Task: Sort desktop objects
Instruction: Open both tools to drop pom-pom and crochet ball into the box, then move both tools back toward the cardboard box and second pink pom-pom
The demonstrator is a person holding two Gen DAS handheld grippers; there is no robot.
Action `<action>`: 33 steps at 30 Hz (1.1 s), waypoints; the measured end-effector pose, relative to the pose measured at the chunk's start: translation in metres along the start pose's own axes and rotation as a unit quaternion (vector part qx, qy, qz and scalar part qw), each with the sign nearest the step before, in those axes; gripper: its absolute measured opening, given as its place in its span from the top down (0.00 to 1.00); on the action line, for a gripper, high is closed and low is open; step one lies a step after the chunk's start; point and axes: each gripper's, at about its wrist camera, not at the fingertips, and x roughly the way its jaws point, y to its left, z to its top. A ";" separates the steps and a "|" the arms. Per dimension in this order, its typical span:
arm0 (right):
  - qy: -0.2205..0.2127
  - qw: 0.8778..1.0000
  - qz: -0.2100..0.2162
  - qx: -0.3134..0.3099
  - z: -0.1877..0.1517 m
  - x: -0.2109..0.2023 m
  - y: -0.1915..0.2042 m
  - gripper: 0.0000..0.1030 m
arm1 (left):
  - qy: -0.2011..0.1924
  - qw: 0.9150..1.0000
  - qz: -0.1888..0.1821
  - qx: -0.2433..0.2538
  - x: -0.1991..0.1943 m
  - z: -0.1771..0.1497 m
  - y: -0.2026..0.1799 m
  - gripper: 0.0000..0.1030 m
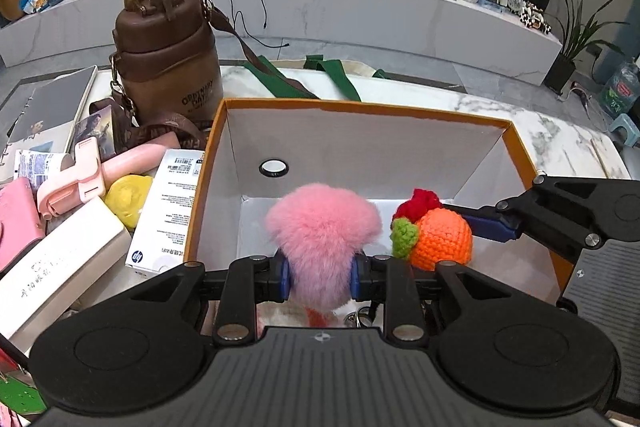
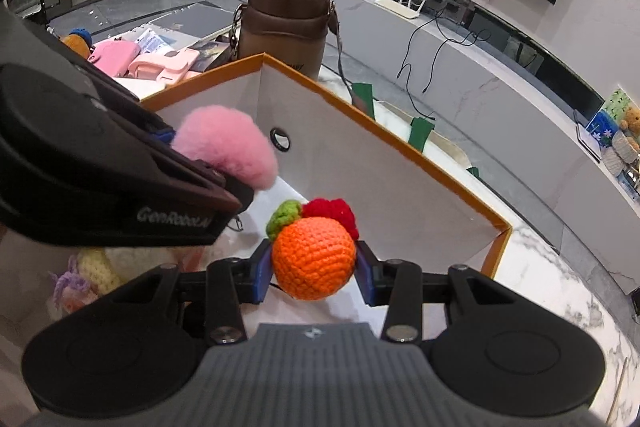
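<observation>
Here we hold both toys over the open orange-rimmed box (image 1: 516, 137). Our left gripper (image 1: 321, 277) is closed on the pink fluffy pom-pom (image 1: 322, 231), and just beside it our right gripper (image 2: 315, 273) clamps the crocheted orange fruit (image 2: 314, 259). Both jaws point into the box, so each toy already hangs above the white floor. The walls stand well apart; the release seems easy. Behind stands the brown bottle (image 1: 170, 55).
</observation>
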 end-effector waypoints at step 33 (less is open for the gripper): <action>-0.046 0.998 0.005 0.030 0.004 -0.023 -0.008 0.39 | -0.056 0.996 -0.054 -0.036 -0.041 0.010 -0.014 0.22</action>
